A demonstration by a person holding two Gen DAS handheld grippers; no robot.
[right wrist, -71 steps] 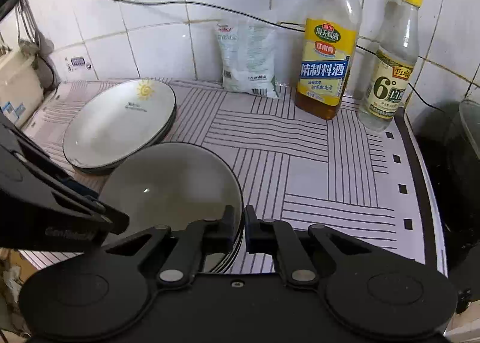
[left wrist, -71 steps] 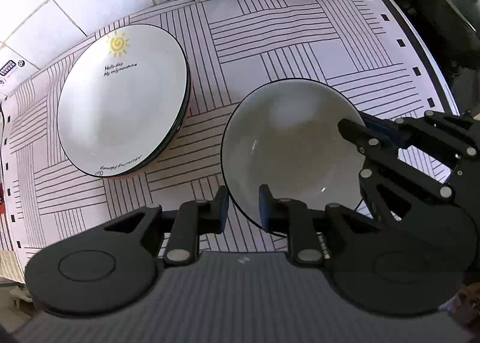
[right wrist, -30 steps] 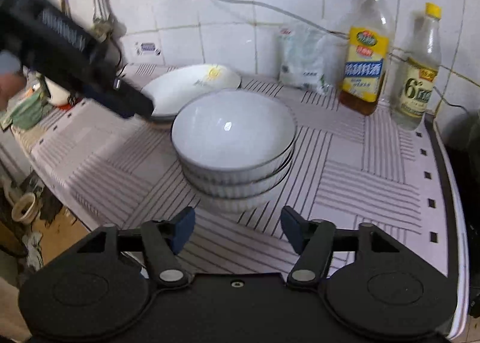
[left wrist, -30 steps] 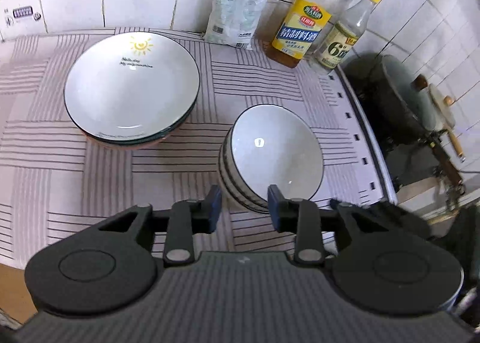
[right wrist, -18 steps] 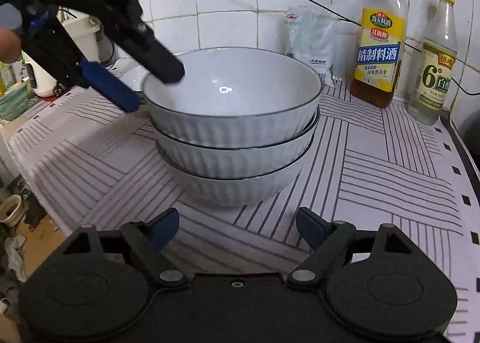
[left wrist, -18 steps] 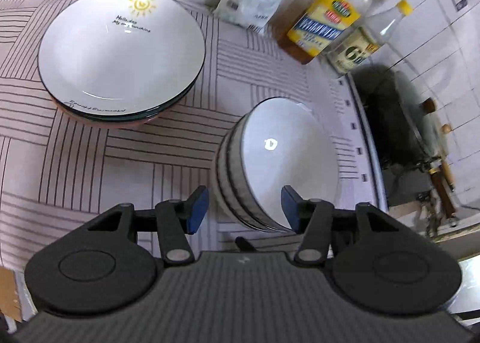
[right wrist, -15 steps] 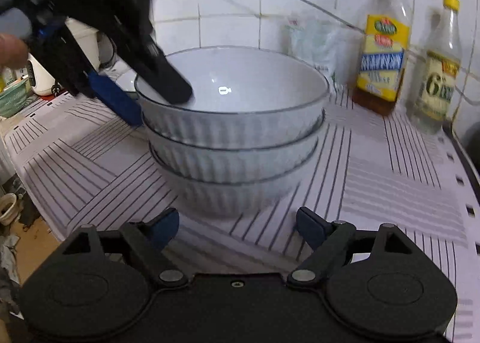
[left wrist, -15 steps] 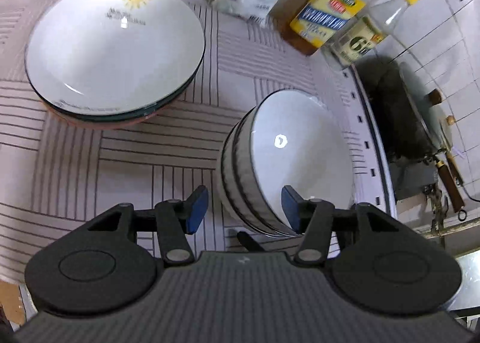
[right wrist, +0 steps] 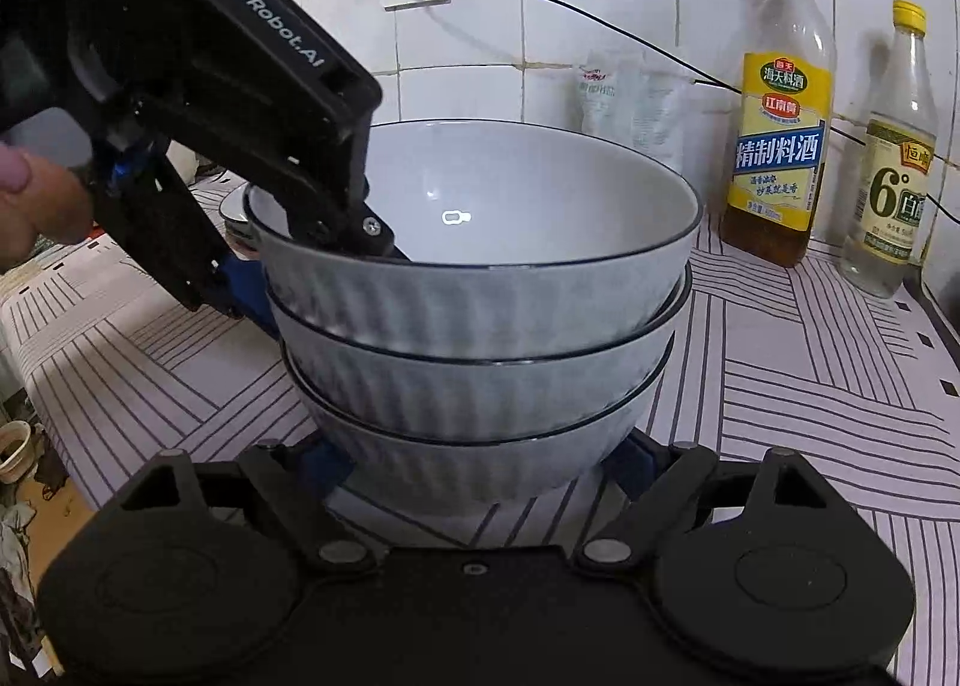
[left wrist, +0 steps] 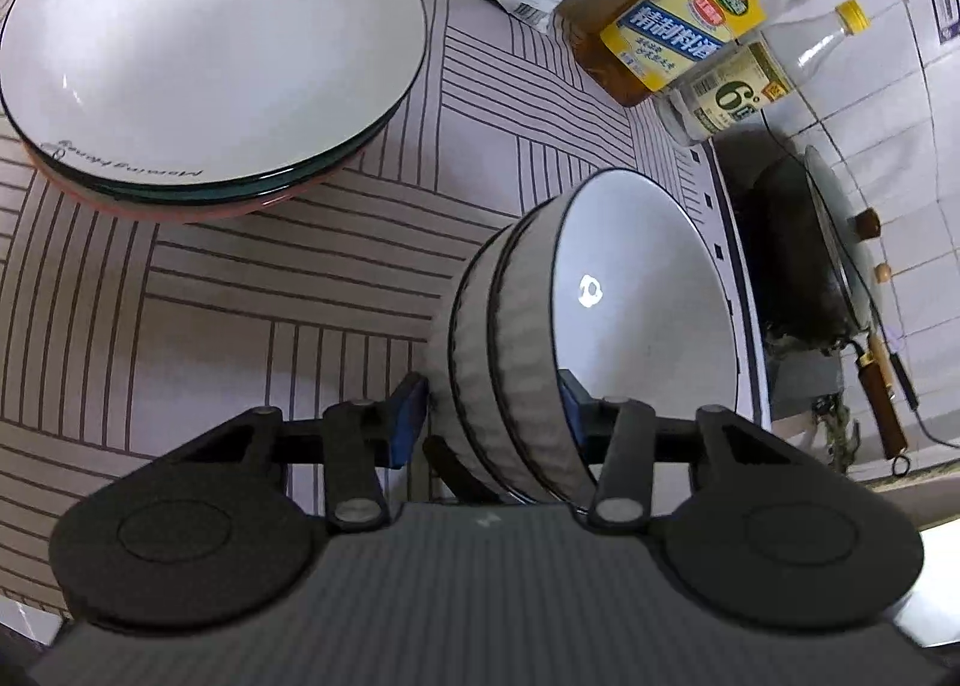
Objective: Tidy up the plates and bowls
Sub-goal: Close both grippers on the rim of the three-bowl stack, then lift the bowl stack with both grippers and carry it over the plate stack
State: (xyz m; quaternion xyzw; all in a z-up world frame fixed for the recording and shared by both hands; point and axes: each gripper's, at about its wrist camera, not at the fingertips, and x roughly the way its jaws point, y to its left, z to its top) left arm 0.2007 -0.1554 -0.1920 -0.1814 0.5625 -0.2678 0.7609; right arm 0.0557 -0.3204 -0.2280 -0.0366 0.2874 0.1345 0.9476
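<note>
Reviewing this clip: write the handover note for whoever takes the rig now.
Left gripper: jaws just closing astride the bowls' wall, one finger inside the top bowl; grip unconfirmed.
Right gripper: jaws just opened wide, flanking the bottom bowl, not pressing.
Done: three bowls nested on the counter; plates stacked beside them.
Left: probably lift and place the bowl stack.
</note>
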